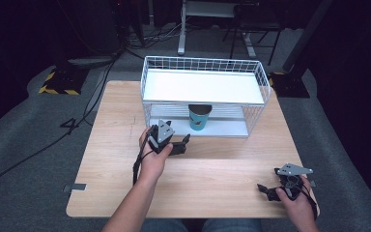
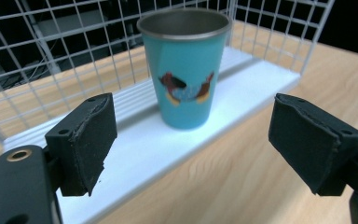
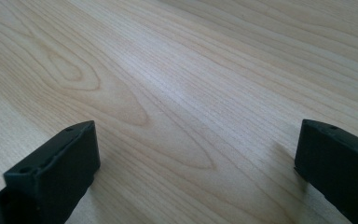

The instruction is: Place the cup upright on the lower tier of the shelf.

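A teal cup (image 1: pixel 199 119) with a metal rim and a bird picture stands upright on the white lower shelf (image 1: pixel 224 128) of a wire rack (image 1: pixel 203 62). My left gripper (image 1: pixel 185 145) is open just in front of that shelf, jaws aimed at the cup and a short way from it. In the left gripper view the cup (image 2: pixel 184 70) stands beyond and between the open pads (image 2: pixel 86 140), untouched. My right gripper (image 1: pixel 265 191) is open and low over the table's near right corner; in its own view the right gripper (image 3: pixel 196 163) has only bare wood between its jaws.
The rack's upper shelf (image 1: pixel 203 87) is a bare white board directly above the cup. The wooden table (image 1: pixel 212 183) has open room in front of the rack. Wire mesh (image 2: pixel 65 56) closes the rack's back and sides. Grey floor and cables (image 1: pixel 53 140) surround the table.
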A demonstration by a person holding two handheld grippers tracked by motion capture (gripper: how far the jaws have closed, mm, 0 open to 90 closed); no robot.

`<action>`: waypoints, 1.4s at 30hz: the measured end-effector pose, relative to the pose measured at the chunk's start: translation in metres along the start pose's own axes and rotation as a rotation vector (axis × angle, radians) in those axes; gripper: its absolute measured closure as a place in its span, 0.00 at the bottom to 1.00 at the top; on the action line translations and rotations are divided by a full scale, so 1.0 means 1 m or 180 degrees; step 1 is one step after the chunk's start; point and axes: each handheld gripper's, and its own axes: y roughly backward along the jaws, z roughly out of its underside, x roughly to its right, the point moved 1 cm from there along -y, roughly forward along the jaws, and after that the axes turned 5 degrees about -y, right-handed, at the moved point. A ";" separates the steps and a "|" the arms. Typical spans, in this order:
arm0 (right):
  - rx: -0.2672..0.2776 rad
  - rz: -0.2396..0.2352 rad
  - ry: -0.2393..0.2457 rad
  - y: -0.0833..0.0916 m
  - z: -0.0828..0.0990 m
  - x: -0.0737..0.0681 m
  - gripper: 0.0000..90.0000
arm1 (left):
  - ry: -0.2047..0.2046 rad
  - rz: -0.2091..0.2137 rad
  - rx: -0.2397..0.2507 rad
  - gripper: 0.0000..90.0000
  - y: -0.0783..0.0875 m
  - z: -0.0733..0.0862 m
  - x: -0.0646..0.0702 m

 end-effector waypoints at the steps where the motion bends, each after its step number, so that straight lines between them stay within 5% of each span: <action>1: 0.0000 0.0000 0.0000 0.000 0.000 0.000 0.00 | 0.0000 0.0000 0.0000 0.17 0.000 0.000 0.000; 10: 0.0000 0.0001 0.0001 0.000 0.000 0.000 0.00 | 0.0102 0.0096 -0.0064 0.17 0.045 0.007 0.004; 20: -0.0002 0.0008 0.0000 0.000 0.000 -0.001 0.00 | 0.0173 0.0155 -0.0069 0.17 0.078 0.013 0.003; 30: -0.0007 -0.0020 0.0030 -0.002 -0.001 -0.007 0.00 | 0.0152 0.0351 -0.0153 0.17 0.113 0.026 0.000; 37: -0.0009 -0.0022 0.0033 -0.002 -0.001 -0.007 0.00 | 0.0009 0.0443 -0.0297 0.18 0.134 0.039 -0.003; 42: -0.0009 -0.0022 0.0034 -0.002 -0.001 -0.007 0.00 | 0.0059 0.0515 -0.0360 0.18 0.146 0.052 -0.003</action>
